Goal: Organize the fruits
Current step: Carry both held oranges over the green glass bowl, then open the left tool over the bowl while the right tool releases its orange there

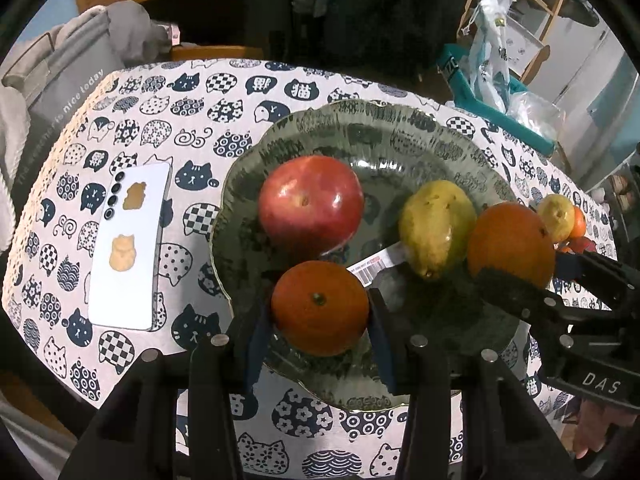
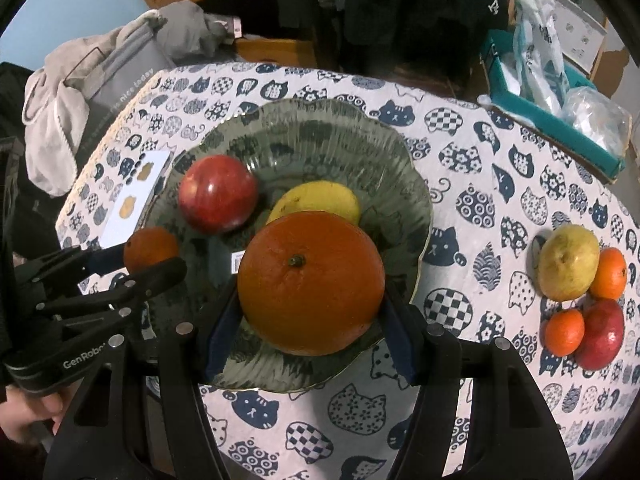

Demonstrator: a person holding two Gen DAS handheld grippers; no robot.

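A dark glass plate (image 1: 360, 136) (image 2: 404, 184) lies on the cat-print tablecloth and holds a red apple (image 1: 310, 204) (image 2: 218, 194) and a yellow-green pear (image 1: 436, 228) (image 2: 320, 200). My left gripper (image 1: 320, 312) (image 2: 138, 260) is shut on a small orange (image 1: 320, 308) (image 2: 150, 246) just above the plate's near side. My right gripper (image 2: 310, 300) (image 1: 516, 264) is shut on a large orange (image 2: 310, 282) (image 1: 510, 240) over the plate, beside the pear. On the cloth to the right lie another pear (image 2: 568, 262), two small oranges (image 2: 564, 332) and a red apple (image 2: 602, 334).
A white phone (image 1: 128, 244) lies face down left of the plate. A barcode label (image 1: 376, 262) sits in the plate. A grey bag (image 1: 68, 92) with clothes stands at the far left; a teal box (image 2: 556, 120) with plastic bags stands at the far right.
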